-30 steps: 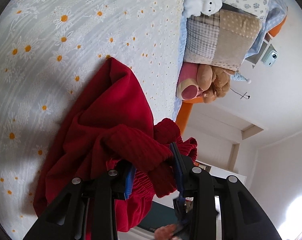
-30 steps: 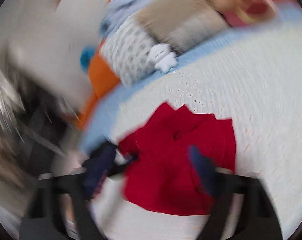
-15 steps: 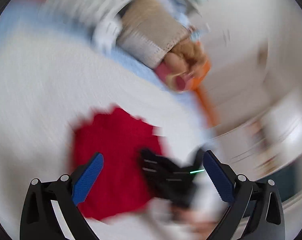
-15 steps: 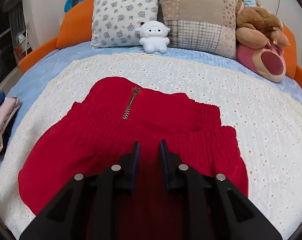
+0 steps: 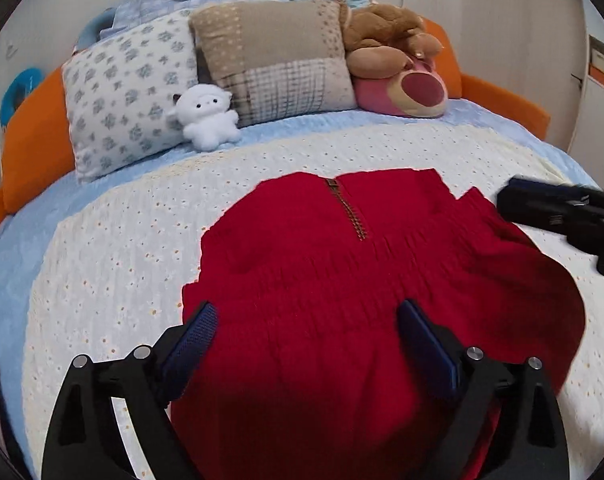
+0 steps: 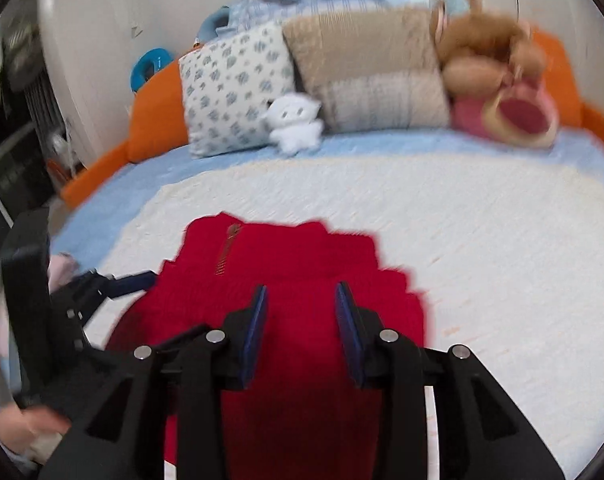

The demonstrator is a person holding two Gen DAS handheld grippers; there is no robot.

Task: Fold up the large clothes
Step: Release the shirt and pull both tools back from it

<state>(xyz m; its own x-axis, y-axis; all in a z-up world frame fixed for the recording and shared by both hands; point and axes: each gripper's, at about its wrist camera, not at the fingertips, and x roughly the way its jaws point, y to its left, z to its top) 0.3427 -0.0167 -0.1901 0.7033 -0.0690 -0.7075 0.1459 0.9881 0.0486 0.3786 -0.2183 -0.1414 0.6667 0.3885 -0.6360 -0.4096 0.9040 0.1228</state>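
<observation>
A red garment (image 5: 354, 280) with a brass zipper (image 5: 348, 210) lies spread flat on the white daisy-print bedspread (image 5: 114, 272). My left gripper (image 5: 308, 336) is wide open and empty, hovering over the garment's near part. The right gripper's black body (image 5: 562, 212) shows at the right edge of the left wrist view. In the blurred right wrist view the red garment (image 6: 286, 292) lies below my right gripper (image 6: 302, 308), whose jaws stand partly open with nothing between them. The left gripper (image 6: 118, 284) shows at the garment's left edge.
At the bed's head lie a floral pillow (image 5: 130, 92), a patchwork pillow (image 5: 274, 60), a white plush (image 5: 208, 120), a brown plush (image 5: 390, 44) and a pink plush (image 5: 406, 92). An orange bed frame (image 5: 34, 148) rims the bed. Pale clothes (image 6: 60, 268) lie at left.
The left gripper let go of the bunched red garment, which now lies spread flat. The right gripper, shut half a second ago, has opened partly and pulled back.
</observation>
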